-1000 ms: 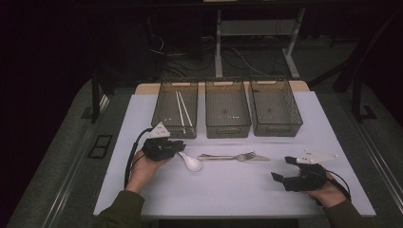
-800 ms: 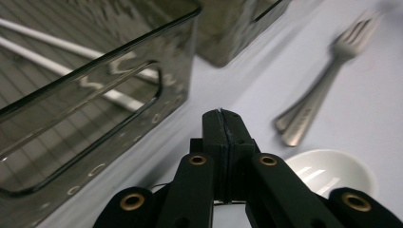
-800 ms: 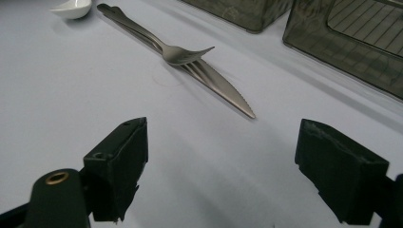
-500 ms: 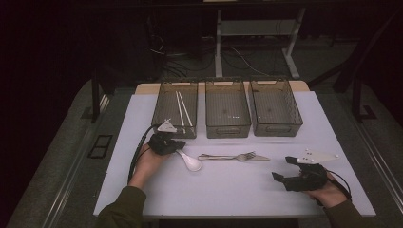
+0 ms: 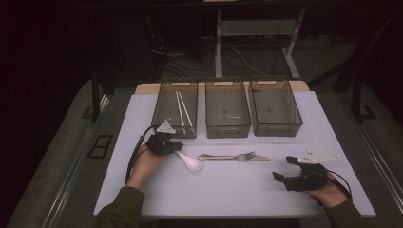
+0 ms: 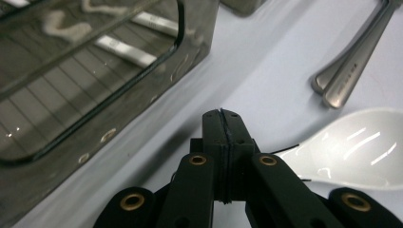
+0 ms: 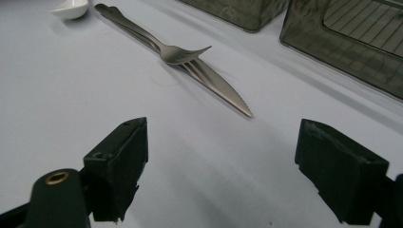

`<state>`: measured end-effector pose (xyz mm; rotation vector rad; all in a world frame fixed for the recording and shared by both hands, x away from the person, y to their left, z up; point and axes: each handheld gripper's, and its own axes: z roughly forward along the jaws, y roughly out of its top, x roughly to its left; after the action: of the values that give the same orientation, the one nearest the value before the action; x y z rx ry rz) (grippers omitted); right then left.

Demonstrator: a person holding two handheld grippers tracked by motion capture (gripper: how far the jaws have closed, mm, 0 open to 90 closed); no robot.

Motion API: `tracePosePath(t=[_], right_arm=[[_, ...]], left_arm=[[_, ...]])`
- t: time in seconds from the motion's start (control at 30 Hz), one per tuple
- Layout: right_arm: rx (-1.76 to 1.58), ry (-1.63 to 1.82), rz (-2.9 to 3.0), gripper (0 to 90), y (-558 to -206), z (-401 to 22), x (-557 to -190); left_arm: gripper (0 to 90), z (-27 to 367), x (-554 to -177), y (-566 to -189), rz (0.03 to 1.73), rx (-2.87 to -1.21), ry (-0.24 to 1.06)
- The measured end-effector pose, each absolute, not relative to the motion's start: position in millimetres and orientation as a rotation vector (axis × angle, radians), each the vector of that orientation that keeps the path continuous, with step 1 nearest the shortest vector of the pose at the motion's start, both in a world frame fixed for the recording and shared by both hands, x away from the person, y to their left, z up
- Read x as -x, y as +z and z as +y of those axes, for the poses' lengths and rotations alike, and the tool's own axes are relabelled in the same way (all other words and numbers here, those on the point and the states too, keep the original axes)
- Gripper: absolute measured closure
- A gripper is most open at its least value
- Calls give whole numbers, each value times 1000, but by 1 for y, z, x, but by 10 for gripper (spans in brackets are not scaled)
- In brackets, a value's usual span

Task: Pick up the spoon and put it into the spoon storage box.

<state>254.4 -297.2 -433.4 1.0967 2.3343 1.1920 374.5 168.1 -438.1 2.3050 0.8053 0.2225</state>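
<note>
My left gripper rests on the white table just in front of the left bin, its jaws pressed together with nothing between the pads. A white ceramic spoon lies right beside it, the handle end running under the gripper's linkage. A steel fork and a knife lie together at mid-table. My right gripper stands open near the front right, jaws wide apart and empty, pointing at the knife tip.
Three dark mesh bins stand in a row at the back. The left bin holds a pair of white chopsticks; the middle bin and the right bin look bare. The table edge is near my forearms.
My left gripper has shifted slightly away from me, toward the left bin. The spoon, fork and knife lie where they were, and my right hand has not moved.
</note>
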Motion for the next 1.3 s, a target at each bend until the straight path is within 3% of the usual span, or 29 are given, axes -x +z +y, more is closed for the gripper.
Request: tracePosePath(t=[0.7, 1.07, 1.3], right_arm=[[-1111, 1201, 2323, 182, -432, -299, -254], [-1105, 1198, 2325, 182, -432, -299, -253], [-1102, 1195, 2327, 182, -433, -298, -254]], left_arm=[[889, 184, -339, -434, 782, -2383, 131], [885, 187, -326, -428, 797, -2326, 136], [667, 185, -325, -421, 761, -2209, 111]])
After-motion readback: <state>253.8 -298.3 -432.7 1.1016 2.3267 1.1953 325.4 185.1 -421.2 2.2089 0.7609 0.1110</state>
